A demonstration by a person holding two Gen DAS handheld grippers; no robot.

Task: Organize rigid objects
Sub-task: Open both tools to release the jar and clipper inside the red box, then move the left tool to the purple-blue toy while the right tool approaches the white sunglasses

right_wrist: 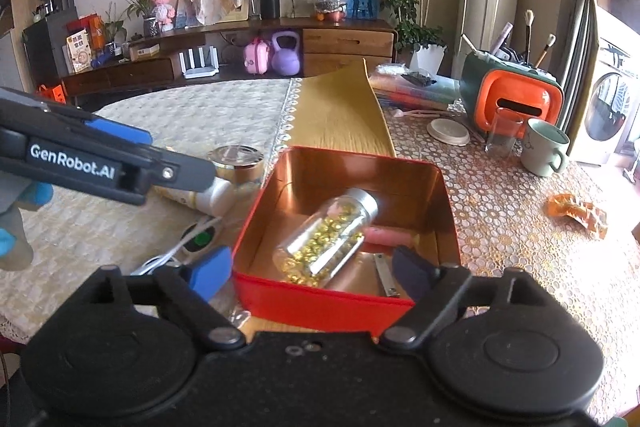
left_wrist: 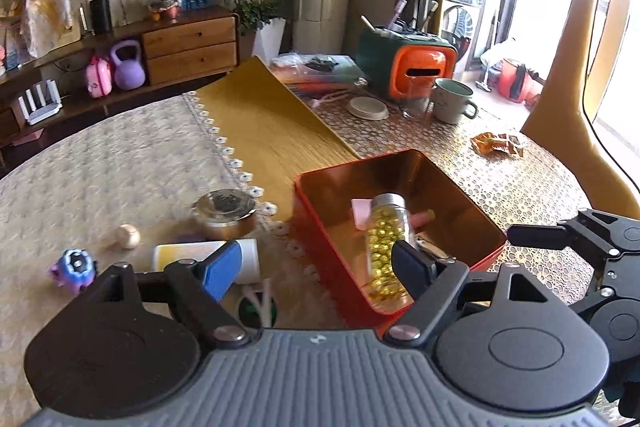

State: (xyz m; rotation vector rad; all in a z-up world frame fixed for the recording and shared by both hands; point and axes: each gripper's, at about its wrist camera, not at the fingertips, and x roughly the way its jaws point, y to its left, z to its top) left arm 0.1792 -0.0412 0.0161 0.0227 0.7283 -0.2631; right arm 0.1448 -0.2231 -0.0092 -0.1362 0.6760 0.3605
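A red tin box [left_wrist: 316,223] [right_wrist: 320,301] sits on the table. Inside it lie a clear bottle of yellow capsules [left_wrist: 386,247] [right_wrist: 324,237], a pink piece [left_wrist: 360,213] [right_wrist: 388,235] and a metal nail clipper [right_wrist: 384,273]. My left gripper [left_wrist: 316,271] is open and empty, straddling the box's near left wall. My right gripper [right_wrist: 310,273] is open and empty, straddling the box's near wall. Left of the box lie a white and yellow tube [left_wrist: 200,257] [right_wrist: 200,197], a round glass-lidded tin [left_wrist: 225,213] [right_wrist: 240,163], a small wooden ball [left_wrist: 127,235] and a purple-blue toy [left_wrist: 74,269].
A white cord and a green-centred item [left_wrist: 256,303] [right_wrist: 200,241] lie near the box. A mug [left_wrist: 454,101] [right_wrist: 544,147], a glass [right_wrist: 503,133], a lid [left_wrist: 367,107], an orange-green case [left_wrist: 404,67] and an orange wrapper [left_wrist: 496,143] [right_wrist: 576,213] sit at the back right.
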